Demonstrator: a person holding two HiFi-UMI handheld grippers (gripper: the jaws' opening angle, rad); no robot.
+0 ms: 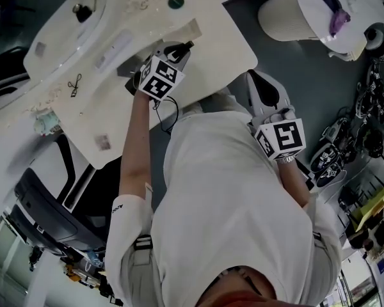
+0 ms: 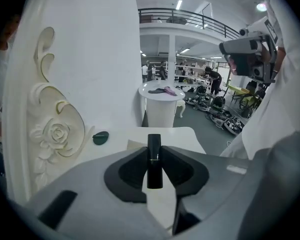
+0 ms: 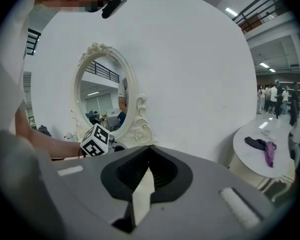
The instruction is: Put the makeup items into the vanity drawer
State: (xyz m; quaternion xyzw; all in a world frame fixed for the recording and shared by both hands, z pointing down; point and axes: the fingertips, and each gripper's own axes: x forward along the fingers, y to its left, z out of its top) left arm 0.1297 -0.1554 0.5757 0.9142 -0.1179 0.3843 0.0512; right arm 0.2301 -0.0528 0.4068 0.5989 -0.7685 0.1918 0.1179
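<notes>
While the left claw (image 2: pixel 154 149) is clenching a slim black makeup tube (image 2: pixel 154 170) over the tabletop's (image 1: pixel 211 37) near edge, the right claw (image 3: pixel 149 148) is hanging pinched together, gripping nothing, just off that edge.

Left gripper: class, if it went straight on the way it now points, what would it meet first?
Probably the white vanity top, just beyond the black tube held in the left gripper, though depth is unclear.
</notes>
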